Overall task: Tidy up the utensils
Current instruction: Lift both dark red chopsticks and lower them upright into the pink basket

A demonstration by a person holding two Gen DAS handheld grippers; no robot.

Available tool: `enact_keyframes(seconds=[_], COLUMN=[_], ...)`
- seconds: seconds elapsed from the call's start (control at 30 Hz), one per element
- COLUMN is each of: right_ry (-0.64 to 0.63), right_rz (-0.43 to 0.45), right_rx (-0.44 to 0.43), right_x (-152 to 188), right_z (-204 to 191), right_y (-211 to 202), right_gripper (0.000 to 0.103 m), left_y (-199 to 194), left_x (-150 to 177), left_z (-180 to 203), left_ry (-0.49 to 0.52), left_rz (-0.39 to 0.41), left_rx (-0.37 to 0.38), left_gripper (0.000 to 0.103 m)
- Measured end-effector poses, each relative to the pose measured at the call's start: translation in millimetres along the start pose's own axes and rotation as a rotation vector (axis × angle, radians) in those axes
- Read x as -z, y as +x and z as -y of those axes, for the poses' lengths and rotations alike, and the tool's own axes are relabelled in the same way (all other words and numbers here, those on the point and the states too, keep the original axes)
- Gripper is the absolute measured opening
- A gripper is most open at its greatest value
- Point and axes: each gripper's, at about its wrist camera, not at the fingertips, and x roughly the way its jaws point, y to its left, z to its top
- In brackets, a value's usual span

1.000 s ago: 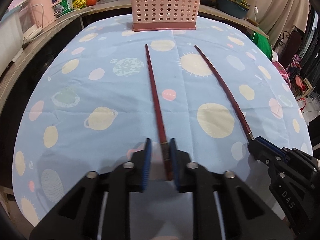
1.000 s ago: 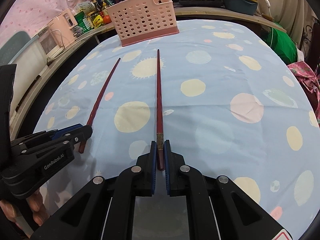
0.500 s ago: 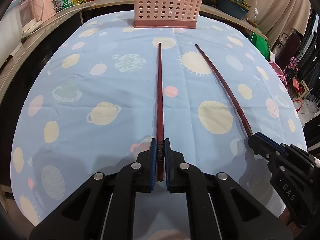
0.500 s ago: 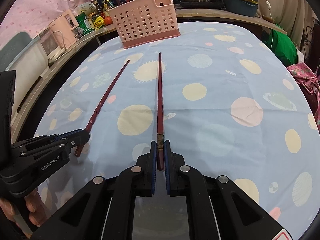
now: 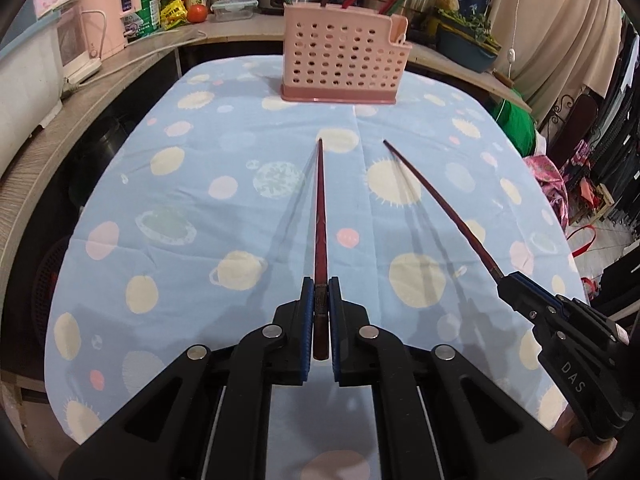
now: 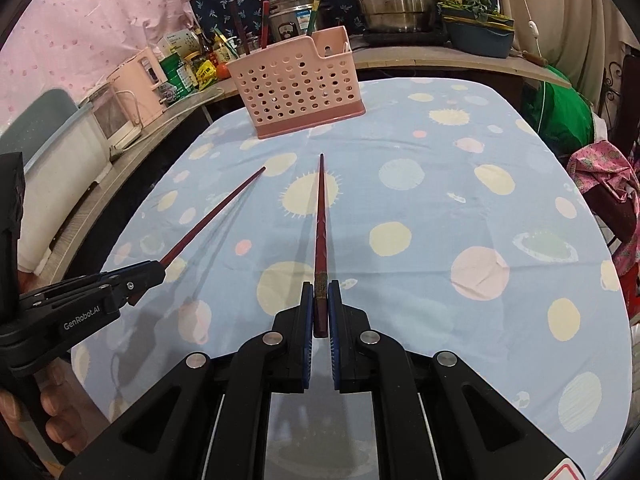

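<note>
- Left wrist view: my left gripper (image 5: pixel 319 300) has its jaws closed on the thick end of a dark red chopstick, the left chopstick (image 5: pixel 320 216), which runs straight ahead from between the blue pads (image 5: pixel 306 320).
- Its thin tip points at the pink perforated utensil basket (image 5: pixel 342 60) standing at the far end of the bench (image 5: pixel 200 208), well short of the basket. The shaft is off the cloth, with shadows lying apart from it on the blue planet-print cloth.
- Off to the right in this same view, my right gripper (image 5: pixel 505 285) clamps the end of the right chopstick (image 5: pixel 440 208), which slants toward the basket and is also clear of the cloth.
- Several utensil handles stick up out of the basket.
- Right wrist view: my right gripper (image 6: pixel 319 300) has its jaws shut on the butt of the right chopstick (image 6: pixel 321 224), a band of pattern sitting just ahead of the pads.
- The tip aims at the basket (image 6: pixel 296 84), which stands near but apart from it, on the cloth-covered bench (image 6: pixel 480 208).
- At the left edge, my left gripper (image 6: pixel 158 270) pinches the left chopstick (image 6: pixel 212 212), its tip angled inward toward the other tip without touching it.
- Fingers of my left hand (image 6: pixel 56 416) show below the left gripper's body.
- Pots and a pink appliance stand on the counter behind the bench.
</note>
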Motion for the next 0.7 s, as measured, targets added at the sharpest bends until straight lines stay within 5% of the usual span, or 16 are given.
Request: enact_keyframes(seconds=[0.7], right_ry=[0.047], right_rz=[0.205], right_rx=[-0.054], right_x=[-109.1], right_z=[9.1], right_y=[-60.5], right_gripper=[0.007], left_y=[-66.6], left_x=[-101.2], left_z=[-10.6], left_ry=[-0.032], left_rz=[0.224], left_rx=[0.030], left_gripper=[0.007])
